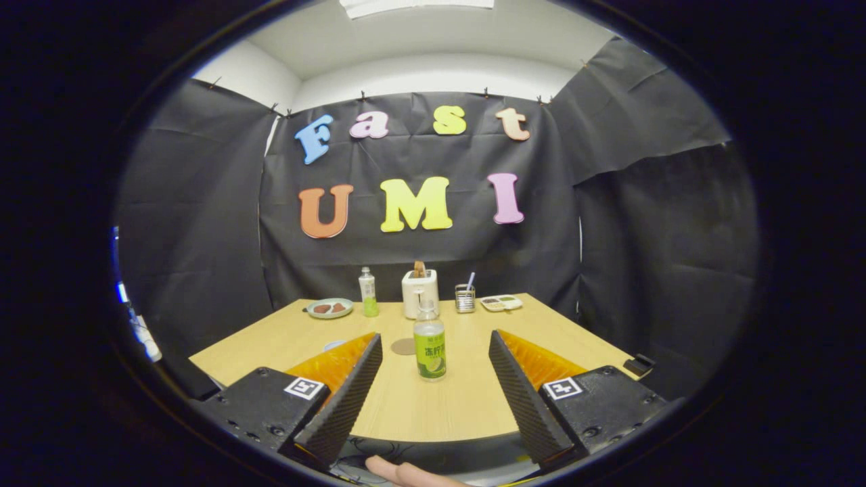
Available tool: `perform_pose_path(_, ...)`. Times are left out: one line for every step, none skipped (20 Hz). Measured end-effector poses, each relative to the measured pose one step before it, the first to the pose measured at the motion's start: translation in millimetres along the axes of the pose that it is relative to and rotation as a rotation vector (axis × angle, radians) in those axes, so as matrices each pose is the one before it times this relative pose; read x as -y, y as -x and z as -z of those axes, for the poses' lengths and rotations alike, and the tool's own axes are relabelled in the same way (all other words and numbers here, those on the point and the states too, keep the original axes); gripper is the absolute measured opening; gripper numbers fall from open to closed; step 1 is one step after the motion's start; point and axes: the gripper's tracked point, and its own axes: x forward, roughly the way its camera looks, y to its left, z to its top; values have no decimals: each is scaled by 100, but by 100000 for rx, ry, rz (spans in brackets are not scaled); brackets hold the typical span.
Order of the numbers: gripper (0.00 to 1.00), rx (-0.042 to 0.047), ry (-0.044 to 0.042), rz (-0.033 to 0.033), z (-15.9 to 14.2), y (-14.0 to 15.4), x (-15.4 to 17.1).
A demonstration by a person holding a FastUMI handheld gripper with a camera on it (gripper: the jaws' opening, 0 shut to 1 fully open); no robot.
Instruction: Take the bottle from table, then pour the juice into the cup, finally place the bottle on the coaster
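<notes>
**Bottle waits between the open fingers**

Bottle [429,348] with a green label stands upright on the wooden table [446,406], in the lower middle of the frame. It has a clear top part and a small cap. The gripper [435,348] is spread wide, and its two fingers [348,396] sit on either side of the bottle without touching it. The bottle stands about level with the fingertips, in the gap between them.

Just to the left of the bottle, a round brown coaster [403,346] lies flat on the table. It is close to the tip of the left finger.

Farther back, near the black cloth wall, a row of things stands across the middle of the frame. From left to right there is a plate [329,308] with brown food, a second small bottle [368,292] with green drink, a white toaster [419,292] with toast poking out, a metal holder [465,298], and a flat white tray [501,303].

At the bottom middle of the frame, a fingertip of a person's hand [406,473] peeks in.
</notes>
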Motion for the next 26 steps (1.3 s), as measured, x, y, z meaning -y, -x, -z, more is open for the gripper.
perform_pose_path(100,73,222,-125,161,67,-148)
perform_pose_path(100,-283,406,67,500,-39,-20)
perform_pose_path(100,-418,64,-112,224,19,-51)
perform_pose_path(100,-168,-93,-427,50,-73,-172)
perform_pose_path(100,-217,114,-357,-11,-36,-129)
perform_pose_path(100,65,81,-102,153,-91,-45)
perform_pose_path(100,95,124,197,-6,-37,99)
perform_pose_path(100,253,275,265,84,38,53)
perform_pose_path(100,424,626,178,-101,40,-19)
perform_pose_path(100,336,555,371,-9,-77,84)
perform_pose_path(100,522,-52,273,-162,-70,90)
perform_pose_path(100,195,-604,117,-11,-40,82)
perform_pose_path(100,-426,-540,-156,130,-144,45)
perform_pose_path(100,-714,-445,-42,362,-159,120)
perform_pose_path(100,-591,-324,261,137,-172,164)
perform_pose_path(100,-460,-114,639,256,-166,342)
perform_pose_path(100,-413,498,511,153,-232,306)
perform_pose_path(100,-344,972,355,144,-229,122)
perform_pose_path(100,-328,947,737,102,-329,385)
perform_pose_path(100,-119,782,721,143,-410,354)
perform_pose_path(100,167,536,626,10,-482,321)
perform_pose_path(100,-121,587,382,-10,-588,264)
perform_pose_path(100,189,126,243,-33,-531,201)
perform_pose_path(100,-75,-36,99,80,-589,115)
perform_pose_path(100,-730,-50,-1182,76,-725,-91)
perform_pose_path(100,-728,-720,-2068,153,-696,-338)
